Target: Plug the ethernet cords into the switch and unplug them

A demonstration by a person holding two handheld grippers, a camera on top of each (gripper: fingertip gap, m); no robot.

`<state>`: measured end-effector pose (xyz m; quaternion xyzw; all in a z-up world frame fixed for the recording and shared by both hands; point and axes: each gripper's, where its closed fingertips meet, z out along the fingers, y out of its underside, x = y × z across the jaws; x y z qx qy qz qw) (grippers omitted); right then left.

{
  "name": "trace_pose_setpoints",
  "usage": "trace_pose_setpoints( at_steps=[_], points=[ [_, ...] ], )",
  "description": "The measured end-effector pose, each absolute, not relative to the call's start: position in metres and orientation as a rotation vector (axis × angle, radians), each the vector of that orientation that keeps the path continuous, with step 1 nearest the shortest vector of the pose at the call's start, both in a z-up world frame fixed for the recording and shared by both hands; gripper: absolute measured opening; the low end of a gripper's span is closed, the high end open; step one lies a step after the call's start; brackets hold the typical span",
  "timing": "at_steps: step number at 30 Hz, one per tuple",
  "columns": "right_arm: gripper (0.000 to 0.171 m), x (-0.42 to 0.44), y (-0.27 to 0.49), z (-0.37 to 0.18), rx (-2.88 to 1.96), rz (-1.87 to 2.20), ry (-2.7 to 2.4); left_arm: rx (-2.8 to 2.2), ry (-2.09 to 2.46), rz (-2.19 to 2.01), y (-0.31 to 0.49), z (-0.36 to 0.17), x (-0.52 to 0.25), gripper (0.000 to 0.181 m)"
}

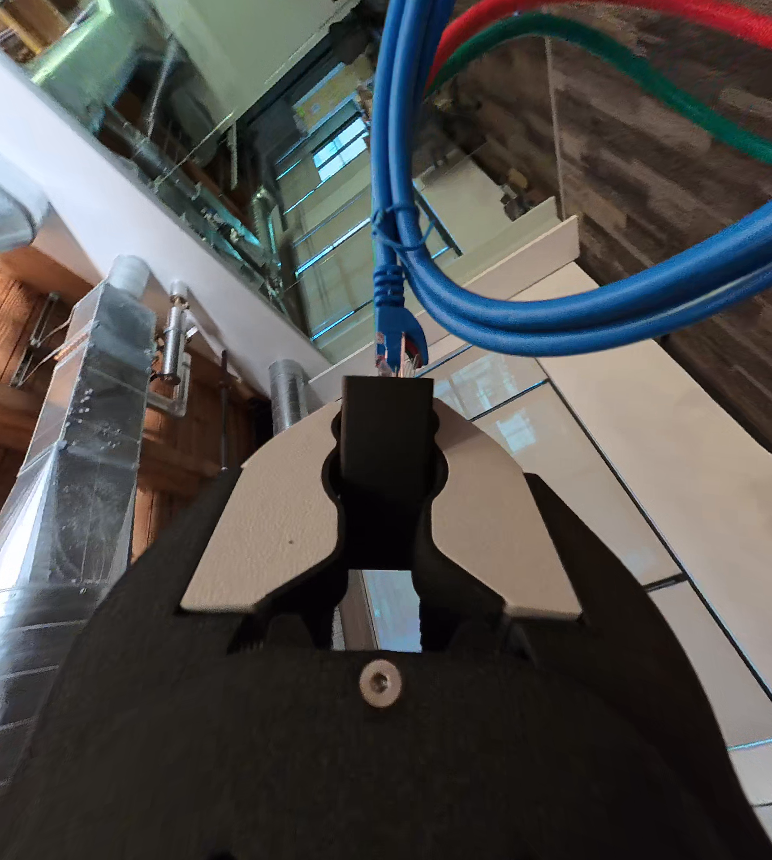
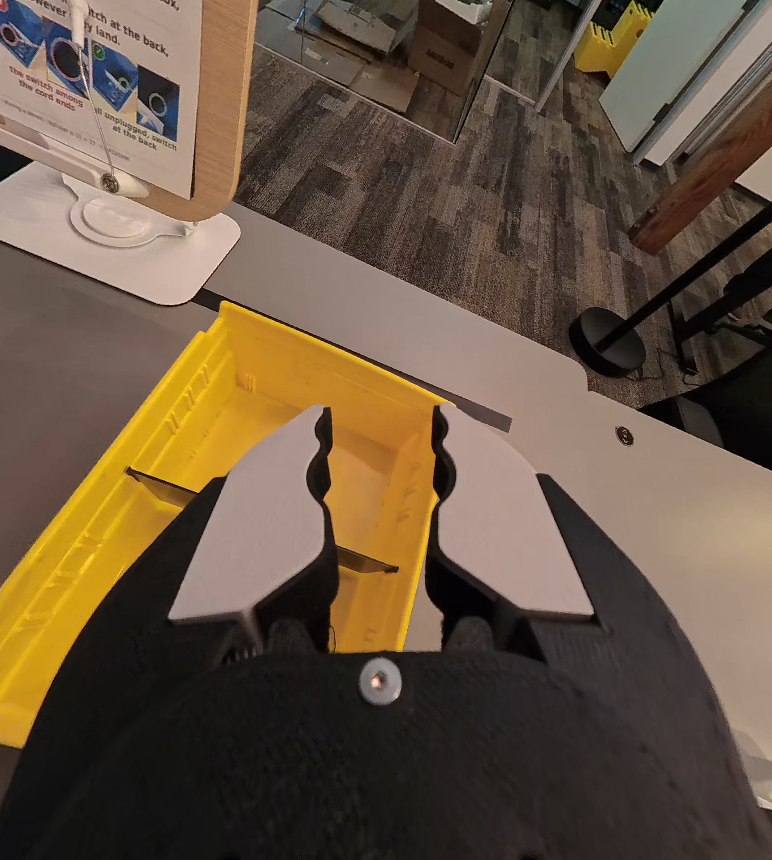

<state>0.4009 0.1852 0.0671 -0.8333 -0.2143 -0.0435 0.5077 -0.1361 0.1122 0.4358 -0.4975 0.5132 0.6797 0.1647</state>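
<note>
In the left wrist view my left gripper (image 1: 388, 409) is shut on a small black switch (image 1: 386, 446), held up in the air and pointing upward. A blue ethernet plug (image 1: 393, 325) hangs down onto the switch's far end, and its clear tip disappears behind that edge. The blue cord (image 1: 607, 316) is bundled with a tie and loops off to the right. A red cord (image 1: 654, 14) and a green cord (image 1: 654, 79) run across the top right. My right gripper (image 2: 380, 414) is open and empty, hovering over a yellow bin (image 2: 188, 409).
The yellow bin lies on a grey table (image 2: 561, 465) and has dark dividers (image 2: 160, 488); what shows of its inside holds nothing. An instruction sign on a white stand (image 2: 109, 232) stands at the back left. A black post base (image 2: 607, 339) stands on the carpet beyond the table edge. My right fingertips sit around 65 cm from my left ones.
</note>
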Motion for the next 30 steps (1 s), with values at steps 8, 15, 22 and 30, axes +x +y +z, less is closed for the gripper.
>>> trace_pose_setpoints(
  at_steps=[8,15,22,30],
  points=[
    [0.042,0.366,0.175,0.094,-1.856,0.044,-0.592,-1.580,1.574,1.607,0.097,0.413,-0.072,0.029],
    [0.042,0.278,0.130,0.141,-1.515,0.454,-0.808,-1.741,1.909,1.413,0.097,0.286,-0.053,0.028],
    [0.042,0.179,0.063,0.166,-1.192,0.881,-1.009,-1.958,2.162,1.288,0.091,0.179,-0.054,0.028],
    [0.042,0.105,0.063,0.113,-1.188,1.062,-1.099,-1.995,2.309,1.039,0.080,0.127,-0.020,0.029]
  ],
)
